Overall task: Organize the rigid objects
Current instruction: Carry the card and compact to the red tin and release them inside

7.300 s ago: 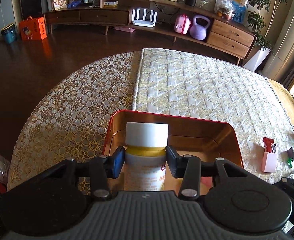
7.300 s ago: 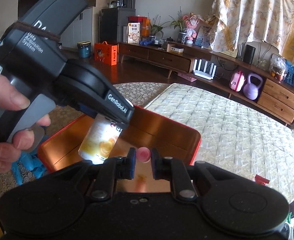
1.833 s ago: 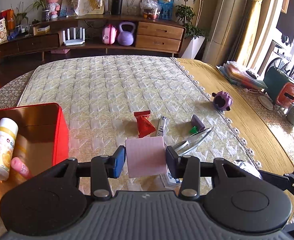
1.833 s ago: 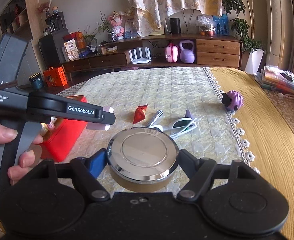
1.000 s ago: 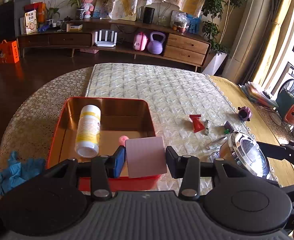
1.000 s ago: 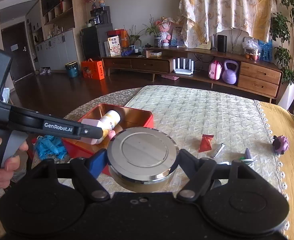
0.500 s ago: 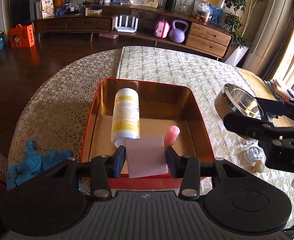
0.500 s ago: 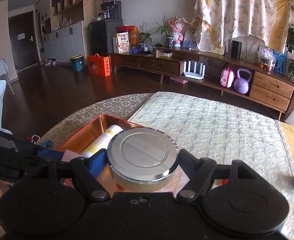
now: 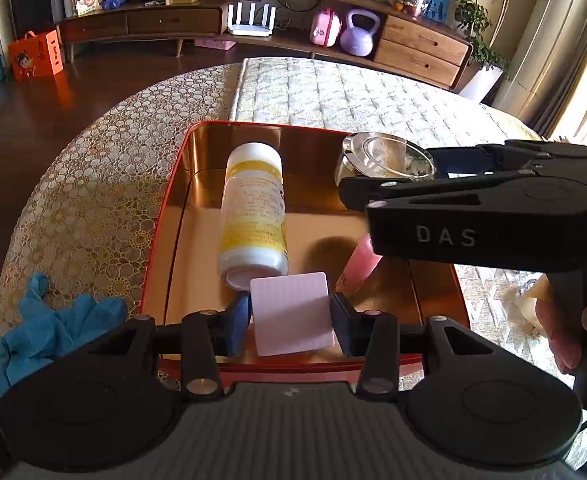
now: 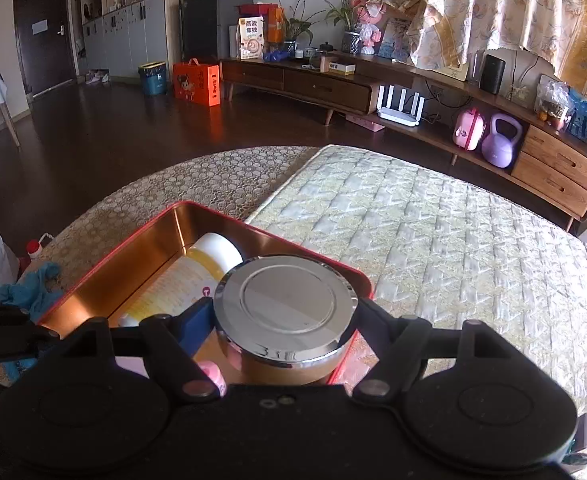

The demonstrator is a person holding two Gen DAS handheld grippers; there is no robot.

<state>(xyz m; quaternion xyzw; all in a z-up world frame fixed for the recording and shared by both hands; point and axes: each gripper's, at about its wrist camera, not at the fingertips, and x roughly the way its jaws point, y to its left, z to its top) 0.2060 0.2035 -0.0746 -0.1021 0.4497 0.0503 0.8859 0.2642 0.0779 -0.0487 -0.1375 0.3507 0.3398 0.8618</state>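
A red tin box (image 9: 165,216) with a gold inside sits on the round table; it also shows in the right wrist view (image 10: 141,256). A white and yellow bottle (image 9: 253,208) lies in it beside a small pink tube (image 9: 359,262). My left gripper (image 9: 290,318) is shut on a pale pink square box (image 9: 291,312) and holds it over the tin's near edge. My right gripper (image 10: 285,316) is shut on a round chrome-lidded tin (image 10: 285,308) and holds it above the red box's right side (image 9: 385,158).
A blue glove (image 9: 49,324) lies on the lace cloth left of the box. A quilted runner (image 10: 433,240) covers the table's middle. A low wooden sideboard (image 10: 333,80) with a purple kettlebell (image 10: 501,140) stands across the dark floor.
Both grippers have moved closer over the red box. The right gripper with the round tin has swung in above the box's right side. The pink box hangs lower, near the front edge.
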